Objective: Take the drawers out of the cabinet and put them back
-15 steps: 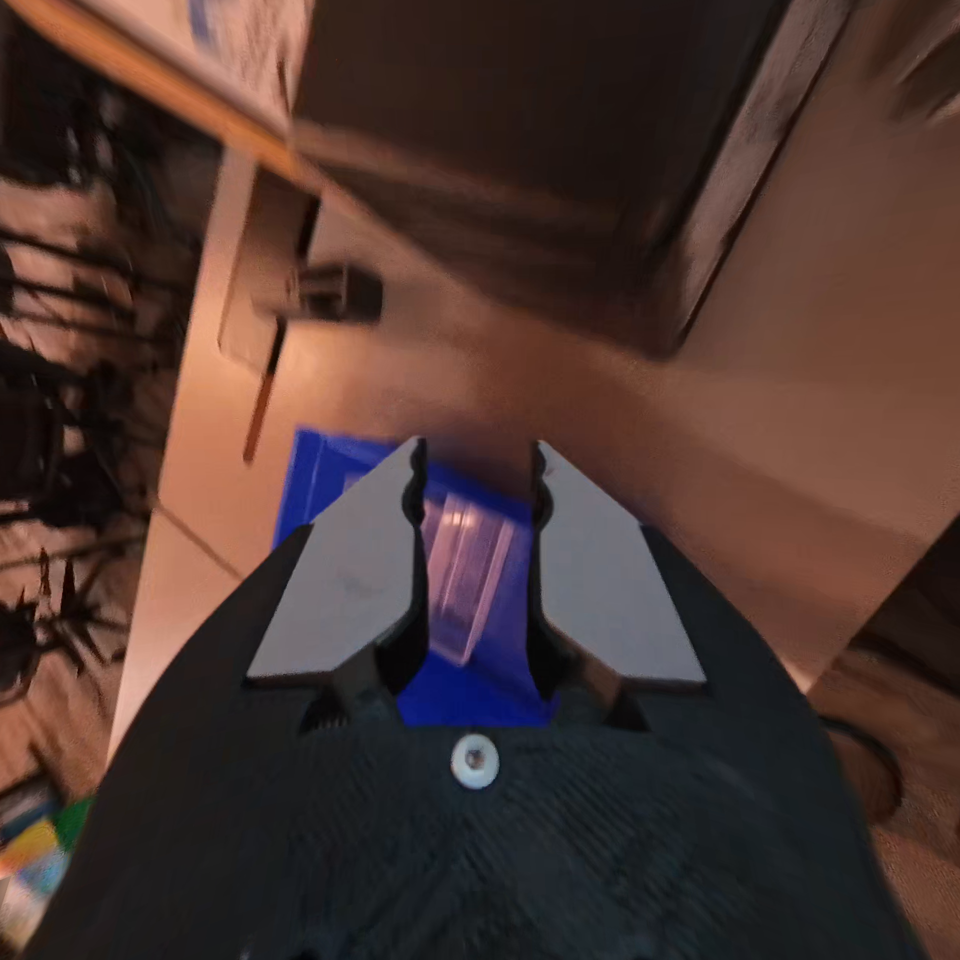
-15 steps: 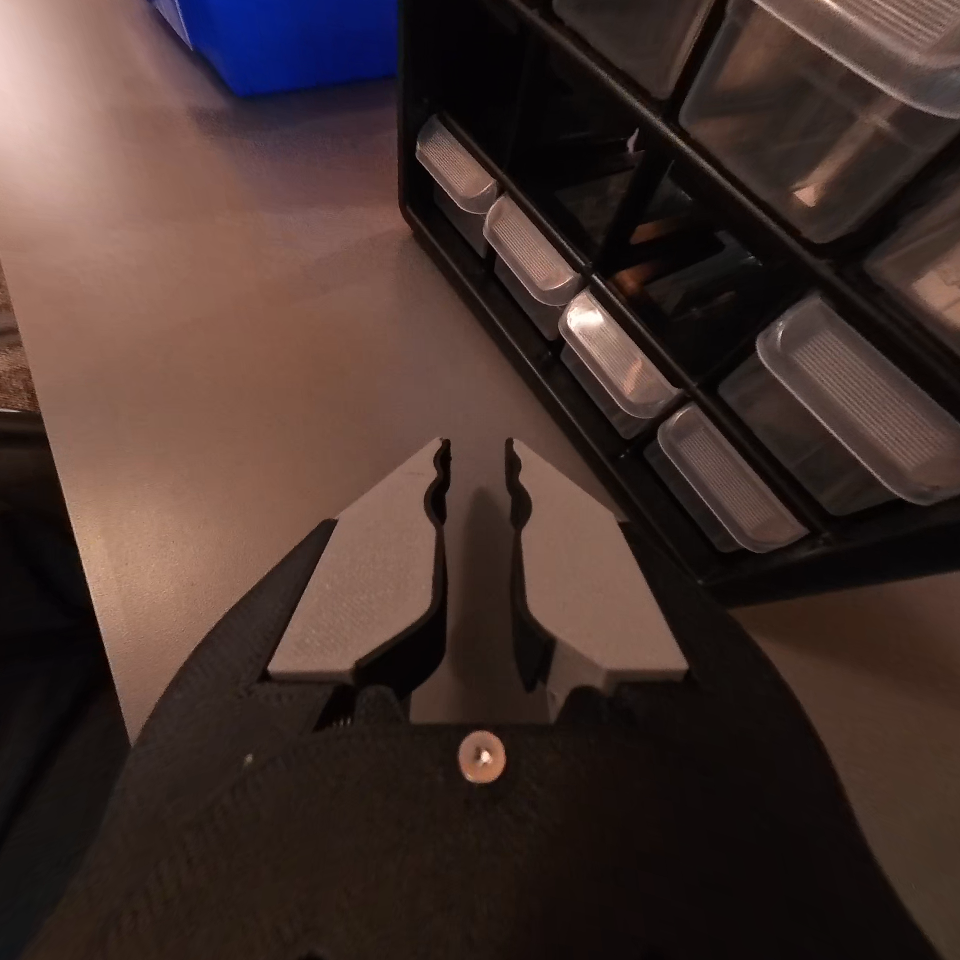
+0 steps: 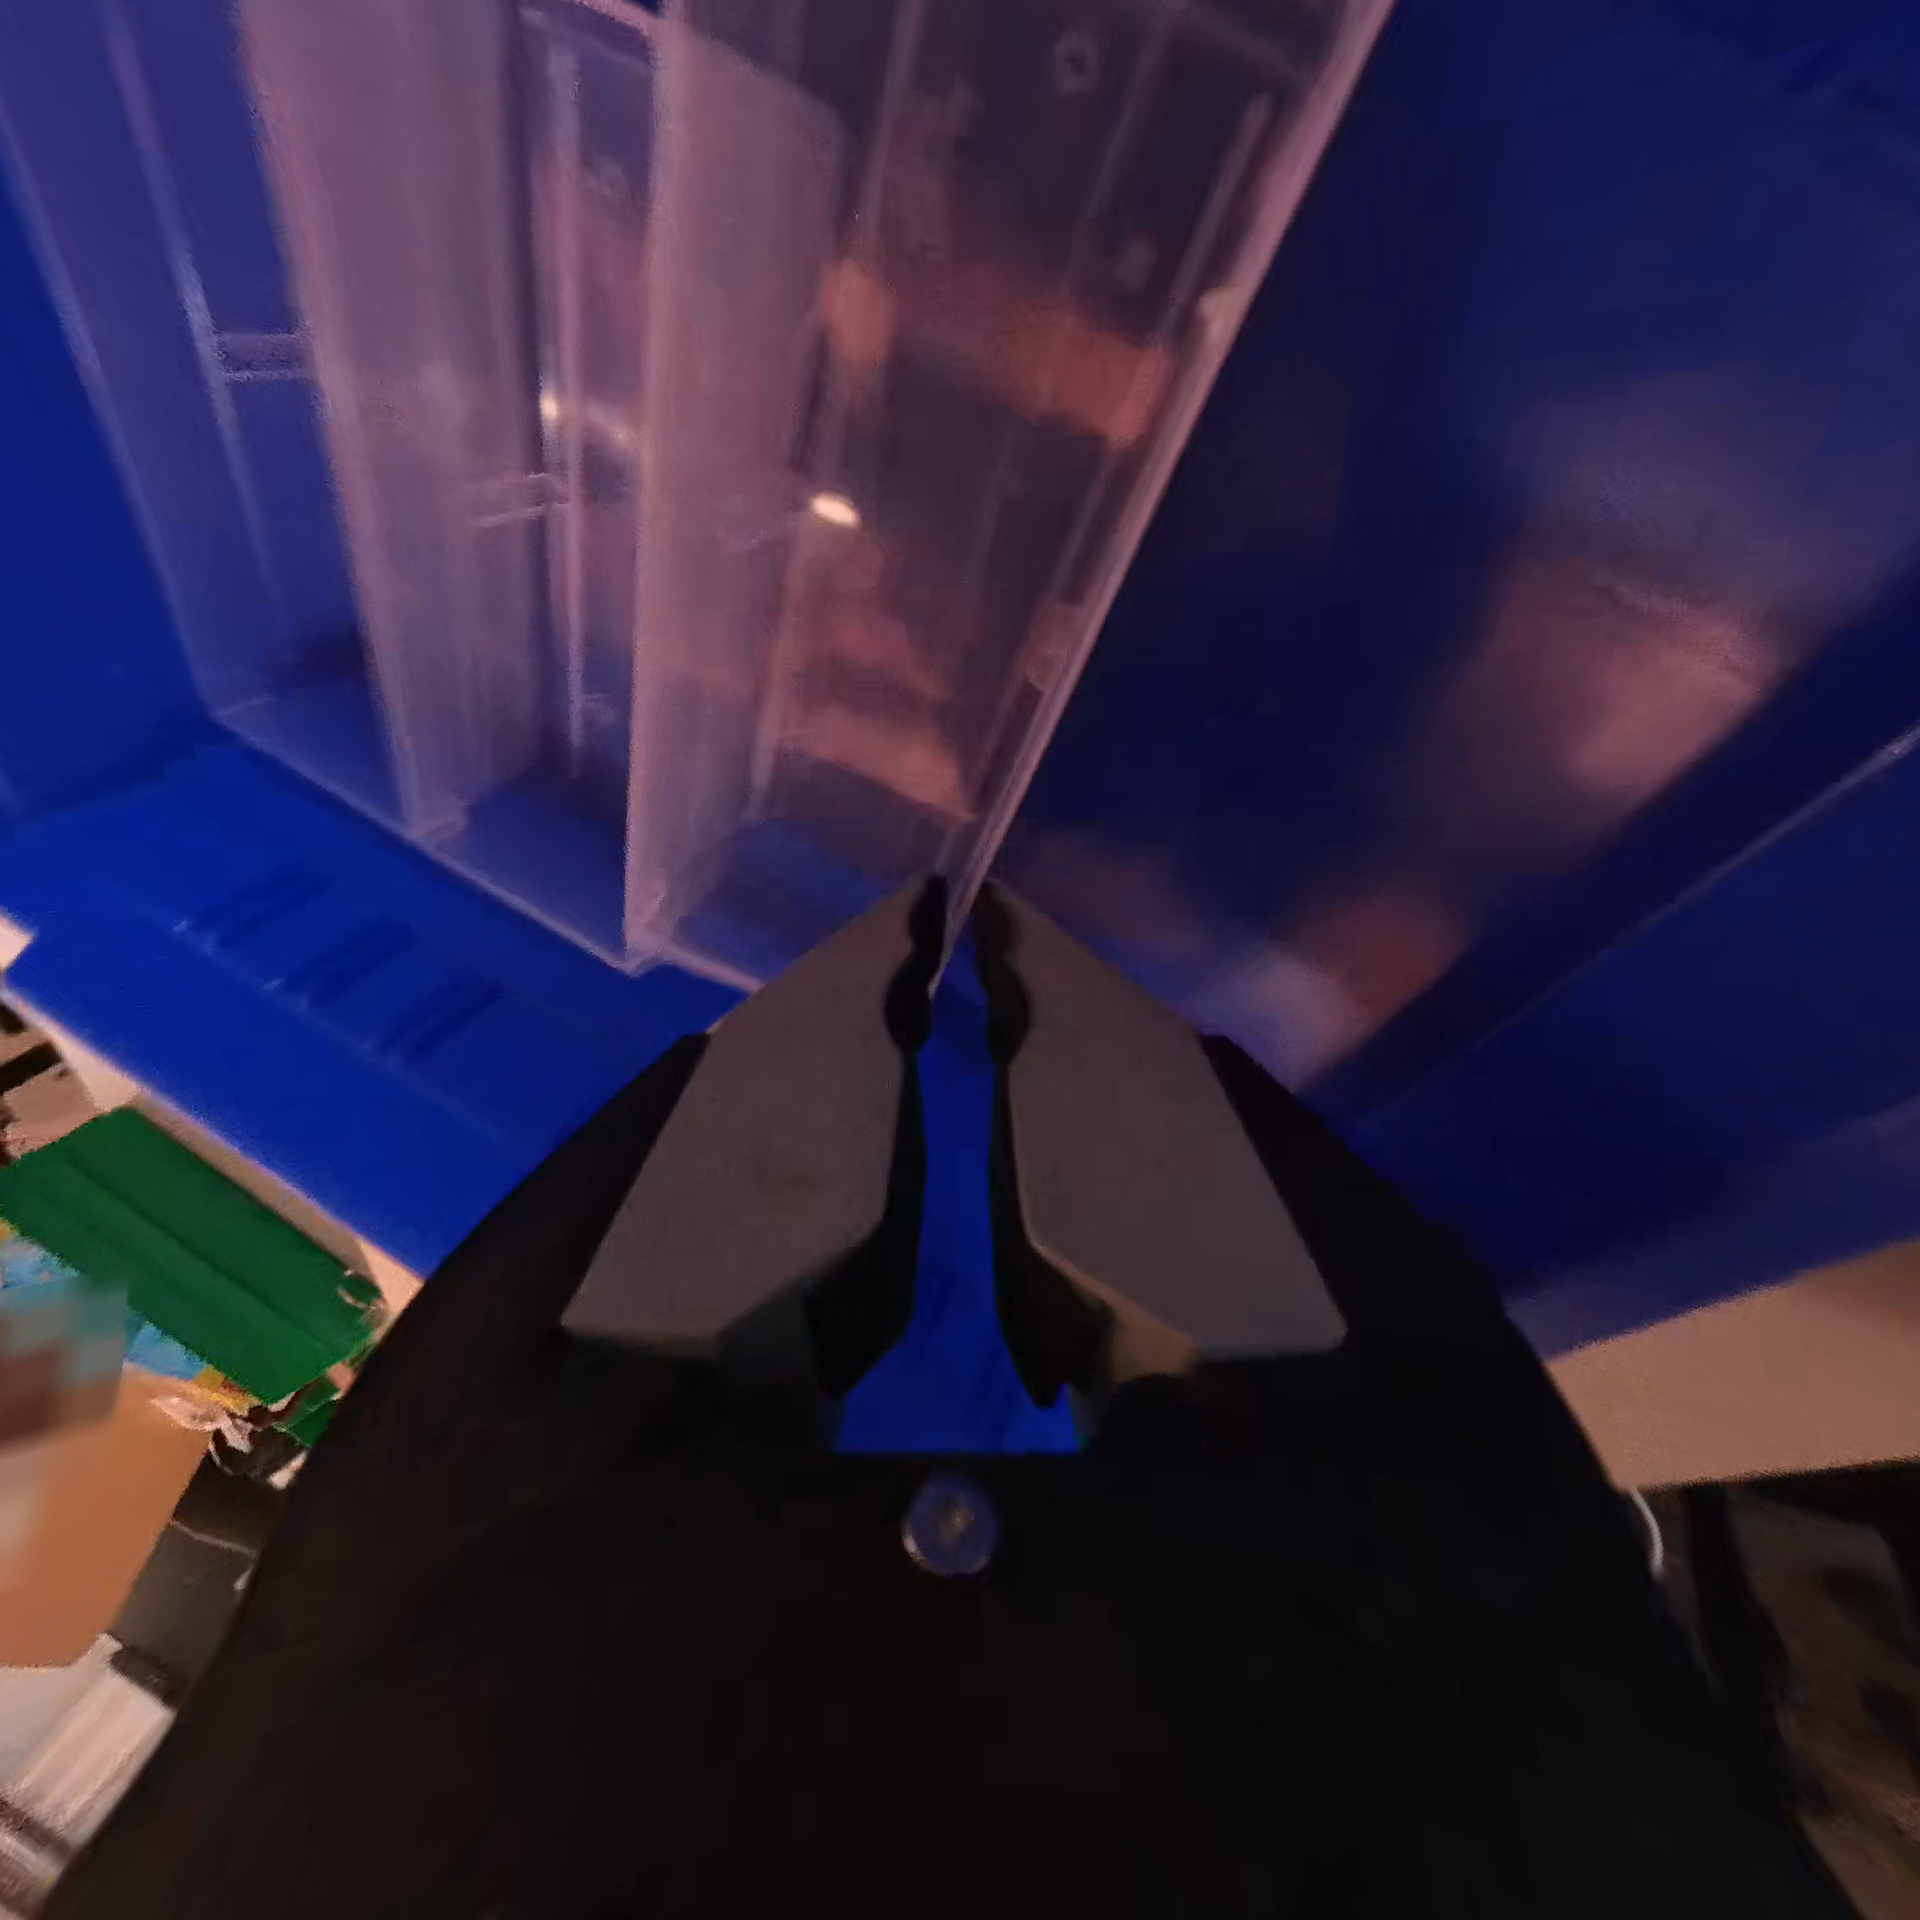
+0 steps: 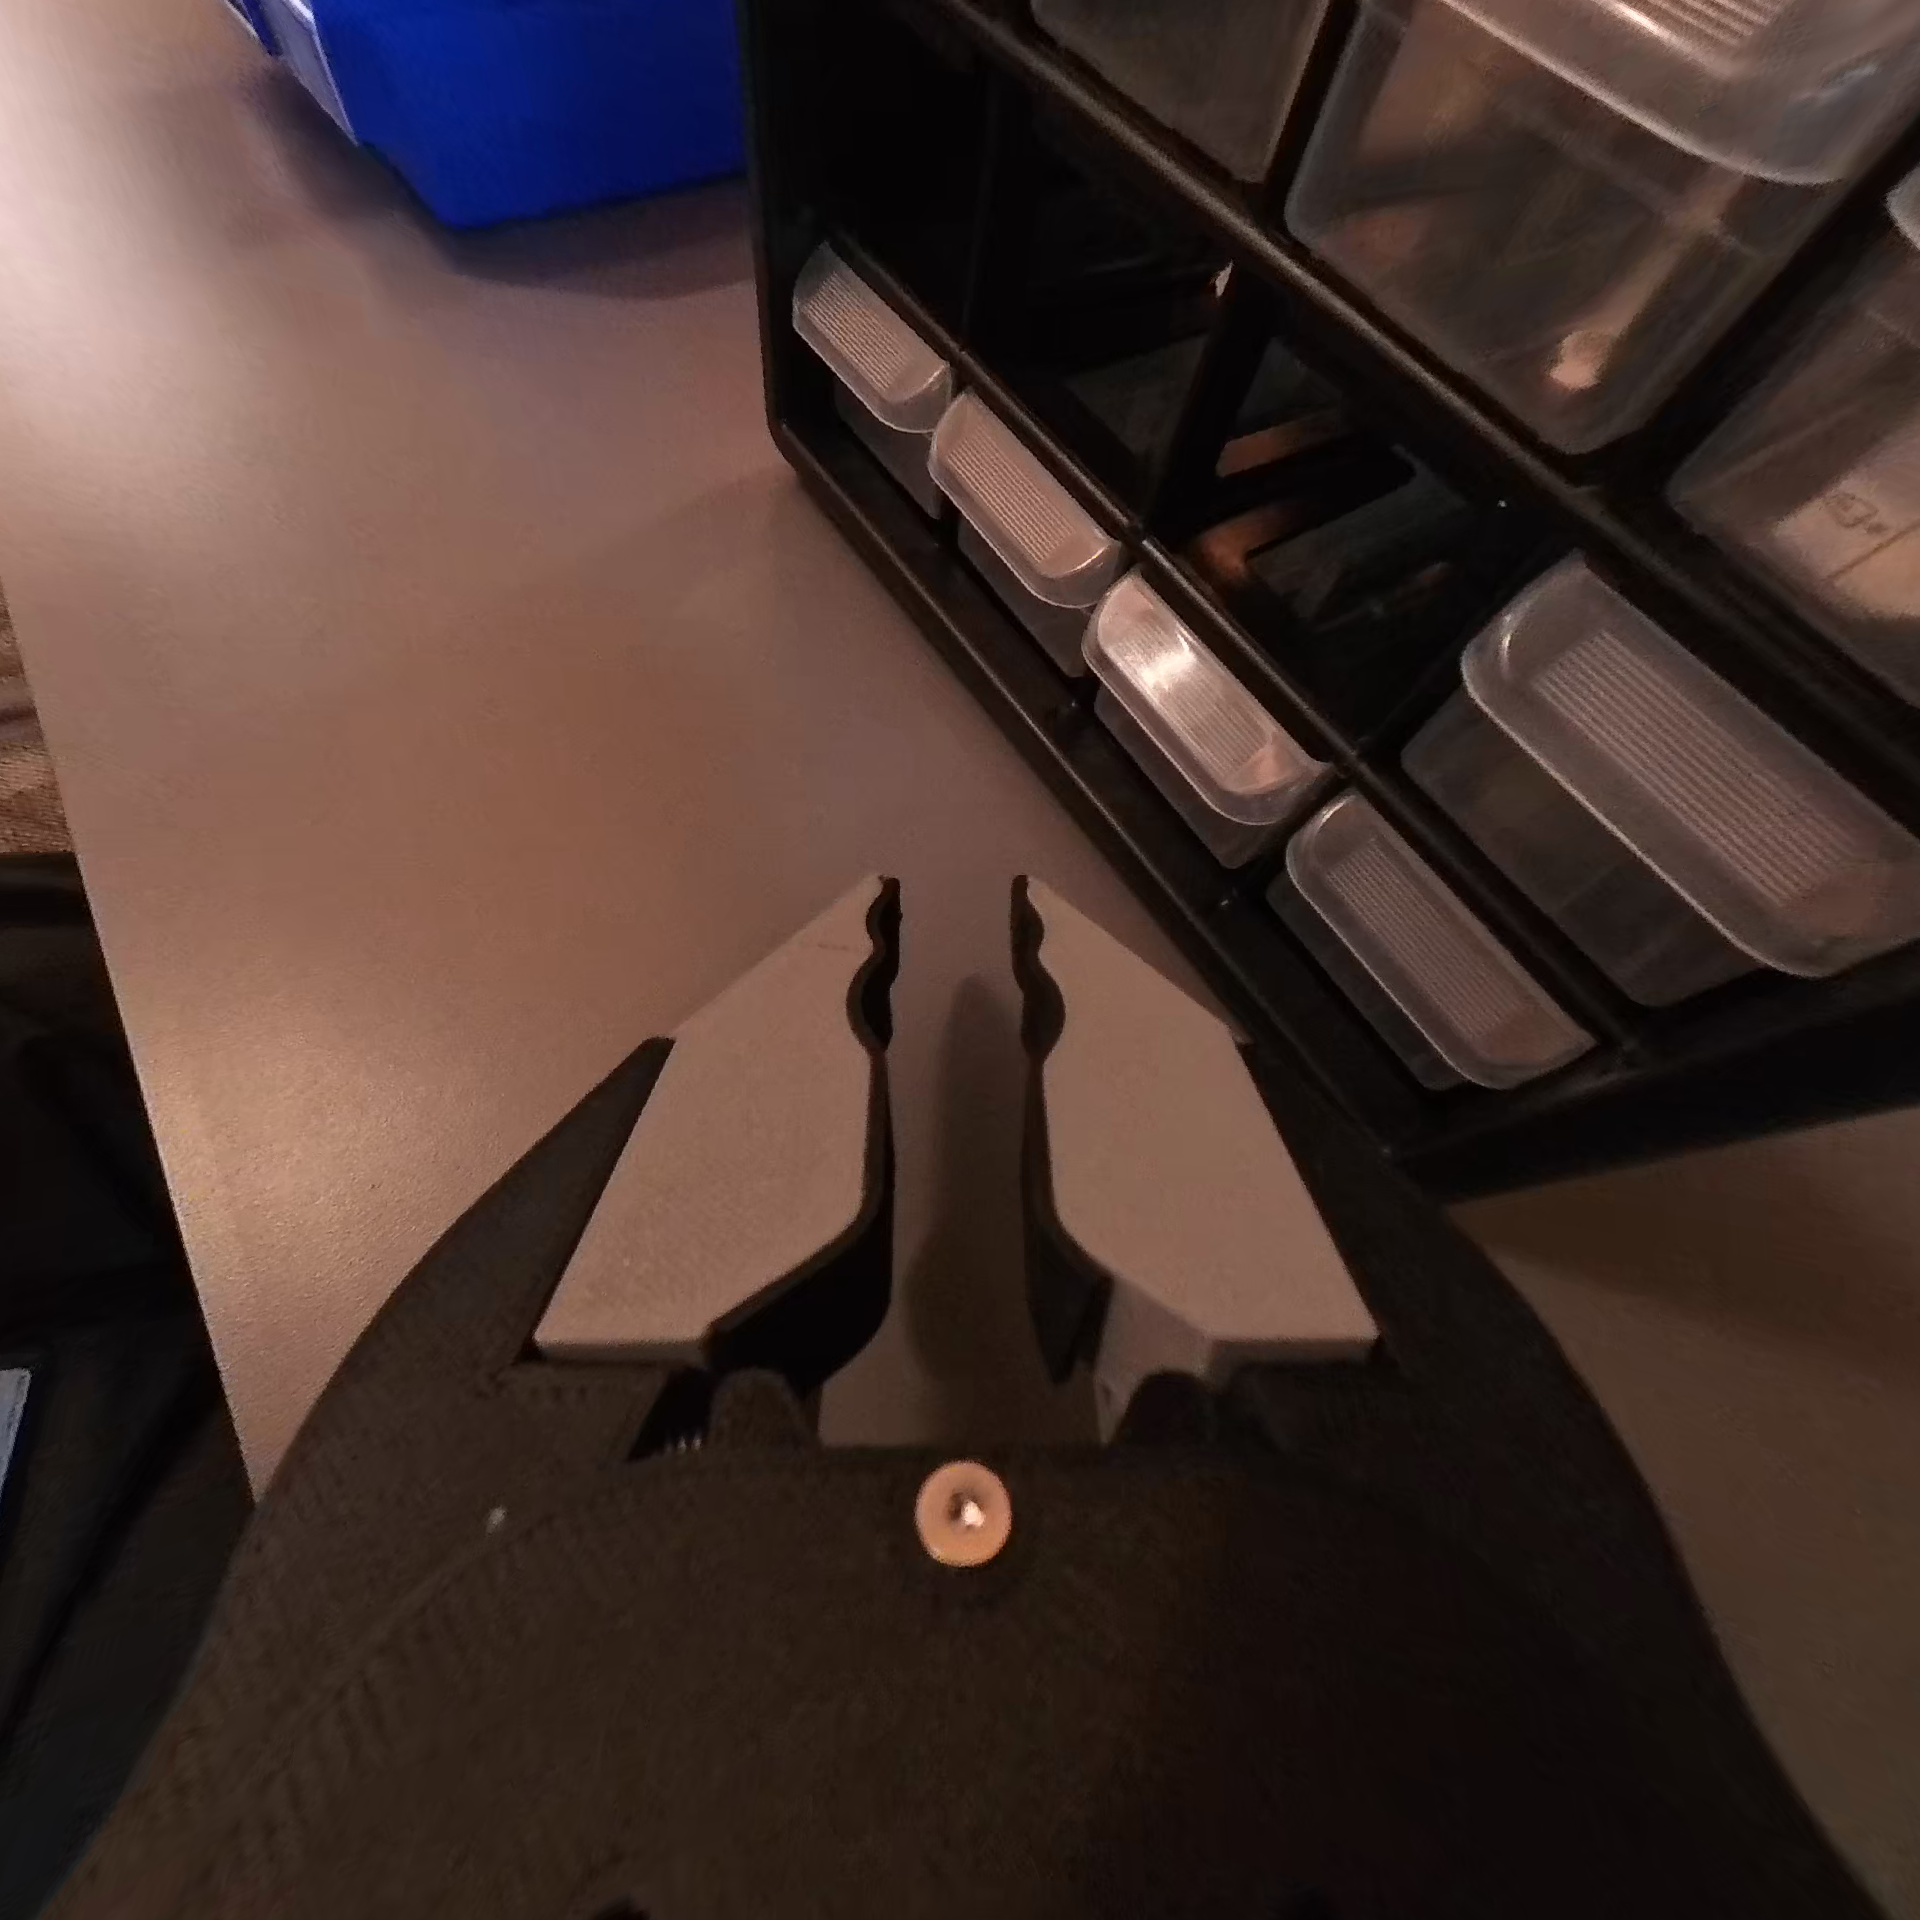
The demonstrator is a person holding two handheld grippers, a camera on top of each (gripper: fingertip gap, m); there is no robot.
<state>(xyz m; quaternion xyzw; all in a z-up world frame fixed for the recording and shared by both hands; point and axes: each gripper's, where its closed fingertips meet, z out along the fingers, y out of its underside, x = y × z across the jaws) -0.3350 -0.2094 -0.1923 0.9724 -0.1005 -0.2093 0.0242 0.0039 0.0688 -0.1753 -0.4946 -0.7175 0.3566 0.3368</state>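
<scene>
Grey finger plates on the left gripper are nearly closed, with only a narrow gap at the tips. The thin side wall of a clear plastic drawer runs down into that gap; the picture is blurred there, so whether the wall is clamped cannot be told. This drawer lies inside a blue bin, and a second clear drawer lies just beside it on the left. Outside the bin's near wall, at lower left, are green items and a brown box.

The right gripper is partly open and holds nothing. It hangs over the bare grey table. Near its tips, to the right, a black cabinet stands on the table. The bottom row holds four small clear drawers, all seated. In the row above, the left-hand bays are empty, and one larger clear drawer sits at the right. More clear drawers fill the rows above. The blue bin shows at the far end of the table, well apart from the cabinet.
</scene>
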